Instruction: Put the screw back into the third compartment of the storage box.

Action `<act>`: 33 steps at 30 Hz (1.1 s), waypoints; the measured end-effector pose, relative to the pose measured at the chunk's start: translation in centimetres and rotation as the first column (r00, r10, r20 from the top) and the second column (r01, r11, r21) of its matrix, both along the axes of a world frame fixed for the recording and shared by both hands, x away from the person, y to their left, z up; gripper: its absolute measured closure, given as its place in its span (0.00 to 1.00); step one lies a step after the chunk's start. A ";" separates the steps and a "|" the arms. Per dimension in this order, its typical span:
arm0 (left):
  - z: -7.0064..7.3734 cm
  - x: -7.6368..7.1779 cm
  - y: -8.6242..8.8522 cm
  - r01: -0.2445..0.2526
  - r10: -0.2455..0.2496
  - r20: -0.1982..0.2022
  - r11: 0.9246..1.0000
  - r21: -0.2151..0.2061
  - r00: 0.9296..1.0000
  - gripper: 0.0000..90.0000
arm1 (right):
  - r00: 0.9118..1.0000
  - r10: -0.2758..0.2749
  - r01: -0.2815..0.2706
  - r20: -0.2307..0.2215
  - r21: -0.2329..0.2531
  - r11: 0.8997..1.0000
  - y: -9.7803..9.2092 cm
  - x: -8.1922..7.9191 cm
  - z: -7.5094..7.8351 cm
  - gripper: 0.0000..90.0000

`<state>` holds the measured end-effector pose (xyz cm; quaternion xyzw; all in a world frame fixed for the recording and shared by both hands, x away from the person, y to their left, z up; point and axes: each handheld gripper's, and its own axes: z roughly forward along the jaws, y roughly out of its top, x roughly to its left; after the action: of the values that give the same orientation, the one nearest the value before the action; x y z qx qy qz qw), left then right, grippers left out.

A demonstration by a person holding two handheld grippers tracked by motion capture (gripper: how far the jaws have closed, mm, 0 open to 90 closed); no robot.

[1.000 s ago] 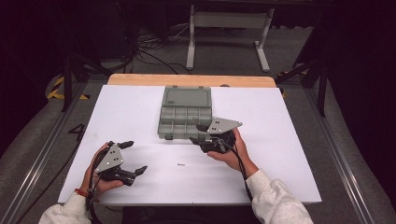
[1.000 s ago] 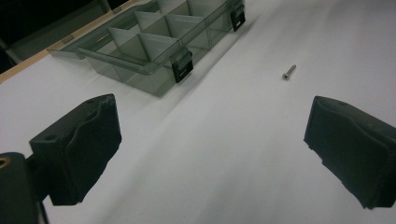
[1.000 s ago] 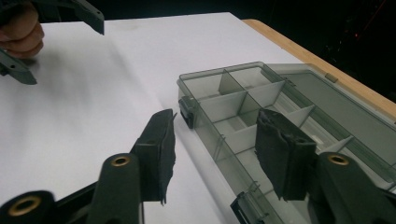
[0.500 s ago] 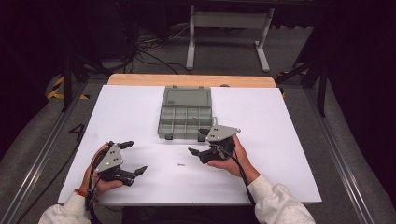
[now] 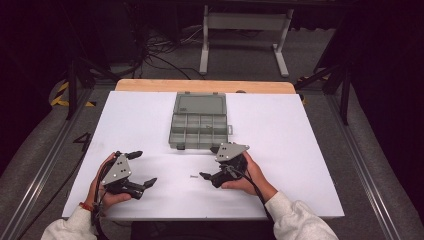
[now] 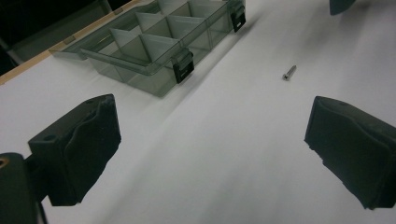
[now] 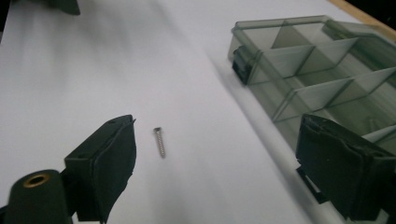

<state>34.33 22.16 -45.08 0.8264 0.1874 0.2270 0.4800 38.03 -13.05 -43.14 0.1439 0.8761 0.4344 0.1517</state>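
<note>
Steel, small and bright: one short countersunk metal screw (image 7: 160, 141) lies flat on the white table sheet (image 5: 280, 130), just ahead of the right gripper (image 5: 214, 175) and a little to the inner side of its near jaw in the right gripper view. Right gripper jaws stand wide apart, nothing between them. The translucent grey compartmented plastic organiser box (image 5: 199, 127), lid open, sits just beyond that gripper's far jaw. Left gripper (image 5: 141, 168) also spread and empty, well off to the side of the screw, which lies far ahead of it.

Risks, as judged:
- Screw is thin and lies flat; pads closing off-centre may roll or flick it across the sheet.
- Far jaw close to the box wall; it could nudge the box.
- A weak pinch could drop the screw short of a compartment.
</note>
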 end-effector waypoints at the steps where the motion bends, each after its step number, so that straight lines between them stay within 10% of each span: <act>1: 0.0 0.0 0.0 -0.001 0.001 -0.001 1.000 -0.001 1.000 0.05 | 1.000 0.006 -0.006 -0.001 -0.008 1.000 0.2 -0.1 -0.2 0.15; 16: 0.0 0.1 -0.1 -0.001 0.001 -0.001 1.000 0.005 1.000 0.05 | 0.993 0.040 -0.048 -0.115 -0.075 0.996 2.6 0.5 -2.7 0.21; 33: -0.1 0.1 -0.1 0.001 -0.001 -0.006 1.000 0.010 1.000 0.05 | 0.980 0.108 -0.123 -0.168 -0.081 0.989 3.9 1.0 -2.9 0.83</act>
<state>34.46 22.03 -45.20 0.8295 0.1871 0.2254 0.4755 39.06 -9.16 -46.02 0.1209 0.9113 0.3889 0.0606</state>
